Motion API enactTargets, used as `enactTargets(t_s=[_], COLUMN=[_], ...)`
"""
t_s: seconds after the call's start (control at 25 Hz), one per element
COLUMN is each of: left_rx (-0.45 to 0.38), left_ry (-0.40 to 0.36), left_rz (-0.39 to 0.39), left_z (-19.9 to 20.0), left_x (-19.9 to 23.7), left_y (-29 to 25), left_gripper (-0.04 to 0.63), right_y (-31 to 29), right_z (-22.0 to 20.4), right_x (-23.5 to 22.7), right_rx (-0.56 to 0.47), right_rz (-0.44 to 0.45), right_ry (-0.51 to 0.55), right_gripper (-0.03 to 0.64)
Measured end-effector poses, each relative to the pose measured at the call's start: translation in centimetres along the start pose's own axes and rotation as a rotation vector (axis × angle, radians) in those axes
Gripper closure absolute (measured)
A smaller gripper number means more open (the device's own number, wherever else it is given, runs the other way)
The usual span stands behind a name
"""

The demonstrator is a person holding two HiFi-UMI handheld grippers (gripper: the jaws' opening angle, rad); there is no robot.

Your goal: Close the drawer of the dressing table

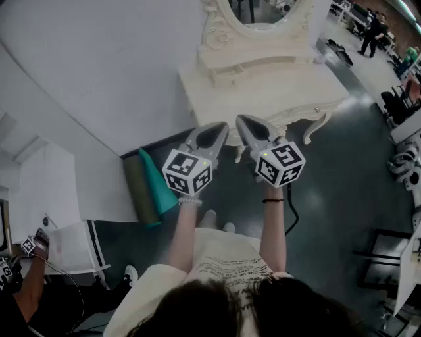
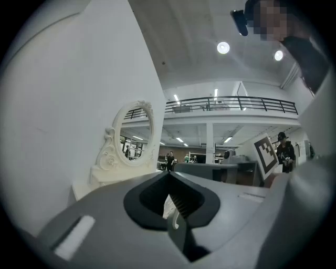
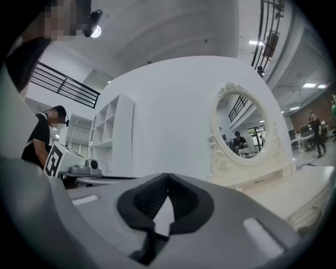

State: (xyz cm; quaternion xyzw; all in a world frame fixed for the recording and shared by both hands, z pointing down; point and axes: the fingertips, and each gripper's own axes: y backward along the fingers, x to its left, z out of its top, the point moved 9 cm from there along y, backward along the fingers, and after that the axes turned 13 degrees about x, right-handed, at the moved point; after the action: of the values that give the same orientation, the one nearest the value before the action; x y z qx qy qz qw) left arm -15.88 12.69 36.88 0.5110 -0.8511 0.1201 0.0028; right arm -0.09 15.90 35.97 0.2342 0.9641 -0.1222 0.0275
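The cream dressing table (image 1: 276,89) stands against the white wall, with its oval mirror (image 1: 260,13) at the top of the head view. A small drawer (image 1: 240,68) under the mirror juts out a little. Both grippers are held level and side by side just before the table's front edge, touching nothing. My left gripper (image 1: 222,126) is shut and holds nothing. My right gripper (image 1: 241,120) is likewise shut and holds nothing. The left gripper (image 2: 169,174) view shows the mirror (image 2: 134,134) ahead to the left. The right gripper (image 3: 167,176) view shows the mirror (image 3: 244,131) and tabletop (image 3: 294,189) to the right.
Green and teal rolled mats (image 1: 150,187) lean on the wall left of the table. A white shelf unit (image 1: 49,197) and another person's arm (image 1: 29,276) are at lower left. A cable (image 1: 290,207) lies on the dark floor. Chairs and stands (image 1: 404,105) are at the right.
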Motion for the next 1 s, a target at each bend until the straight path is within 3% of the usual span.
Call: enactTargets(t_s=[0.72, 1.0], left_rx=[0.02, 0.042], left_ry=[0.023, 0.044], left_rz=[0.002, 0.026], left_z=[-0.6, -1.0], left_x=[-0.6, -0.9], left_y=[-1.3, -1.6], left_gripper=[0.591, 0.591], right_y=[0.3, 0.4], right_z=[-0.9, -1.8], right_x=[-1.3, -2.2], right_rx=[0.013, -0.004], right_rz=[0.001, 0.013], right_ry=[-0.015, -0.081], right_gripper=[0.614, 0.614])
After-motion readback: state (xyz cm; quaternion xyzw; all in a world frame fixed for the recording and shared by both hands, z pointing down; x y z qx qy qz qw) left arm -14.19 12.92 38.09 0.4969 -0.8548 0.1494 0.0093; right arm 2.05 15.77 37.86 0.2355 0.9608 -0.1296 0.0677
